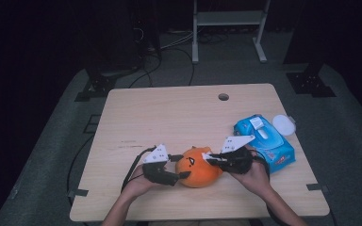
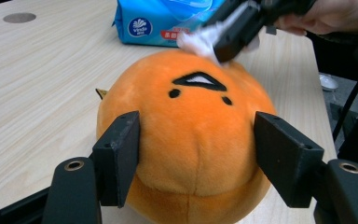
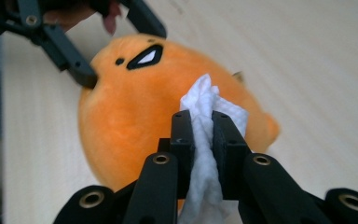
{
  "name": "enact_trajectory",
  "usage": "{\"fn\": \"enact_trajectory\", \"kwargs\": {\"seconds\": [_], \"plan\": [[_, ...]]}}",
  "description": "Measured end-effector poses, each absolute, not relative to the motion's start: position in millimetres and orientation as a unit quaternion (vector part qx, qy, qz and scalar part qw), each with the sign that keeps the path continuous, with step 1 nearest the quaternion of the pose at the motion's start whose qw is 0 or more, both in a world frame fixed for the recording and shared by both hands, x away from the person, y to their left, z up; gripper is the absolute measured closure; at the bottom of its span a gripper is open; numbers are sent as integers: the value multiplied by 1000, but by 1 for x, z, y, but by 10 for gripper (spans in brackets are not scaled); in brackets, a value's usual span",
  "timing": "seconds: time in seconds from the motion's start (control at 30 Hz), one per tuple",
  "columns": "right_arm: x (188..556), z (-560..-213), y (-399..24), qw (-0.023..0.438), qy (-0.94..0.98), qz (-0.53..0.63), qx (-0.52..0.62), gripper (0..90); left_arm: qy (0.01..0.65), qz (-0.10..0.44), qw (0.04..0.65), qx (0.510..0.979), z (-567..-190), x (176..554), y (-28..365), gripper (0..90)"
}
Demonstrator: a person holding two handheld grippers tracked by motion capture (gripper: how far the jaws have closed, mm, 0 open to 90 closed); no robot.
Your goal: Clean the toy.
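An orange round plush toy [image 1: 197,167] with a black-and-white face lies near the table's front edge. My left gripper [image 1: 181,166] holds it from the left; in the left gripper view the two black jaws [image 2: 198,158] press on either side of the plush [image 2: 191,126]. My right gripper [image 3: 204,135] is shut on a crumpled white wipe [image 3: 205,100], and the wipe touches the top of the plush [image 3: 130,112]. In the high view the right gripper [image 1: 208,158] reaches the toy from the right. The left gripper view shows the wipe [image 2: 198,39] on the toy's crown.
A blue pack of wipes [image 1: 264,141] lies right of the toy, with a white round lid [image 1: 283,125] beside it. The wooden table [image 1: 169,117] has a cable hole [image 1: 223,97] at the back. A metal frame [image 1: 228,19] stands on the floor beyond.
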State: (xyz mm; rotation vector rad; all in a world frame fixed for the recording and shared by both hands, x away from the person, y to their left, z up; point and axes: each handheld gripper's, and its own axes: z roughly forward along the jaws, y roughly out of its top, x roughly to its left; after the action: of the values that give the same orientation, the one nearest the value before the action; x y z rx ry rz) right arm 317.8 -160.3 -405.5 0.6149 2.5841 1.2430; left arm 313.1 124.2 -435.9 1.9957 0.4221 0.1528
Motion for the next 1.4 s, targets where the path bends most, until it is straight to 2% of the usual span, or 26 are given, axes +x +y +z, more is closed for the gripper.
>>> {"fn": "enact_trajectory", "kwargs": {"seconds": [0.23, 0.43, 0.53, 0.77, 0.87, 1.13, 1.4], "plan": [[304, -412, -150, 30, 888, 419, 185, 804, 204, 48, 537, 817, -437, 319, 131, 388], [298, -412, -143, 51, 887, 419, 186, 803, 211, 33, 536, 817, -436, 320, 135, 369], [302, -413, -147, 51, 879, 430, 199, 803, 211, 44, 539, 814, -437, 318, 135, 338], [301, -414, -149, 64, 876, 430, 207, 802, 214, 71, 573, 788, -449, 316, 132, 328], [301, -412, -151, 76, 877, 427, 205, 802, 216, 65, 587, 777, -451, 318, 132, 324], [300, -409, -161, 92, 877, 421, 211, 801, 216, 74, 562, 795, -447, 318, 133, 463], [280, -404, -135, 97, 891, 419, 147, 800, 261, 52, 549, 792, -452, 324, 138, 418]]}}
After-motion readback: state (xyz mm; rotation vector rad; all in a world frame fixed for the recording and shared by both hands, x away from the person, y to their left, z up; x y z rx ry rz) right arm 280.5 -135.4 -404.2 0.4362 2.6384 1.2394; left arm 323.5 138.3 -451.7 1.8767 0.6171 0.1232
